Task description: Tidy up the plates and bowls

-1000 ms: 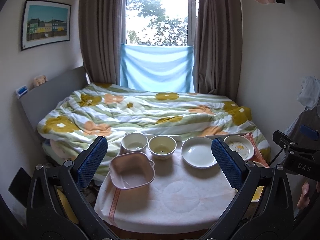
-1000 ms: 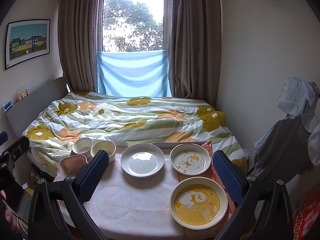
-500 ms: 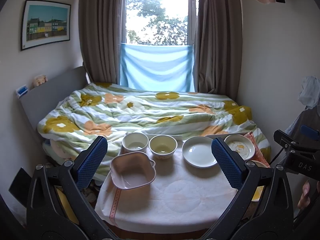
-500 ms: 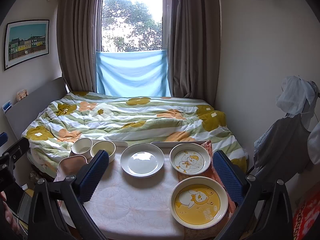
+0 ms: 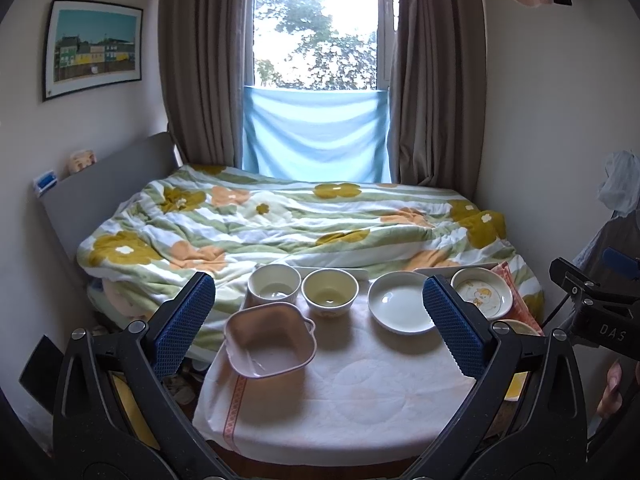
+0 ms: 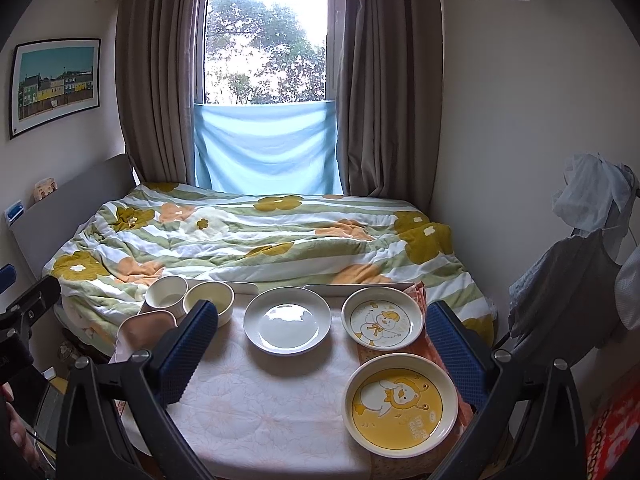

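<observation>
Left wrist: pink dish (image 5: pixel 271 339) between the wide-apart left tongs (image 5: pixel 319 322)

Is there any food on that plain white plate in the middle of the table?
No, the plain white round plate is bare, showing only a glossy reflection of the window.

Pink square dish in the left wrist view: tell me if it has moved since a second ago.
No. The pink square dish sits in the same spot, just in front of the two round bowls, with the same gap to the white plate.
</observation>
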Demonstrator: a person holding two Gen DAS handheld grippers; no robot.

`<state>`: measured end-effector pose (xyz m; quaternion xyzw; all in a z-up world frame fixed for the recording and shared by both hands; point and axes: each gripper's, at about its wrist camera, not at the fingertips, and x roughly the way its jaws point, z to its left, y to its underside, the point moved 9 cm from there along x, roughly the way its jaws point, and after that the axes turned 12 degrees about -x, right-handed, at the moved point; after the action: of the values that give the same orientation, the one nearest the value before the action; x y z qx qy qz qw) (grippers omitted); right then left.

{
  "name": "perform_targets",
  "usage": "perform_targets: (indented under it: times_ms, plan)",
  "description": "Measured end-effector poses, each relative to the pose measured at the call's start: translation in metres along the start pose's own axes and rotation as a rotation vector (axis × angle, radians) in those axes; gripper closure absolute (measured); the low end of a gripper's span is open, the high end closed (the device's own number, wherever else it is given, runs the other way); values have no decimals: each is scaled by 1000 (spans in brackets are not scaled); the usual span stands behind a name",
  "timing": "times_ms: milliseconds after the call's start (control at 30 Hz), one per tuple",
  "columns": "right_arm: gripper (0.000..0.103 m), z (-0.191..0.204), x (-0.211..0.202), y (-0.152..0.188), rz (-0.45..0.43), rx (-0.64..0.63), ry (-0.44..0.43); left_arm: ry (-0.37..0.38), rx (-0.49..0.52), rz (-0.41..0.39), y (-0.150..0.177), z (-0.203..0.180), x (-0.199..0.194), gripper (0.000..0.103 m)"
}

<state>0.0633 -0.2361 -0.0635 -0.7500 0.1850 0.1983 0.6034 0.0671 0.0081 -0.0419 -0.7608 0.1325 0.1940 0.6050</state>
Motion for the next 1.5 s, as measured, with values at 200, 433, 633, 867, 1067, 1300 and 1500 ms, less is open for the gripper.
perform_targets:
  times_ms: [200, 433, 633, 867, 1067, 1300, 1500]
  plan:
    - [0, 0, 0, 0, -1, -1, 0, -1, 0, -1, 0, 1, 1, 0]
    - [0, 0, 0, 0, -1, -1, 0, -4, 0, 0, 0, 3, 1, 0]
    - [0, 0, 0, 0, 2, 1, -1, -2, 4, 7, 1, 8, 3, 0]
    - [0, -3, 5, -1, 54, 25, 17, 42, 29, 92, 6, -2, 23, 0]
    - [0, -20, 19, 29, 124, 78, 43, 155, 97, 183, 27, -36, 59, 0]
    - [0, -81, 48, 109, 234, 227, 59, 210, 171, 343, 90, -105, 116, 0]
    - [3, -135, 87, 190, 344, 357, 34, 263, 246, 553, 178, -174, 179, 0]
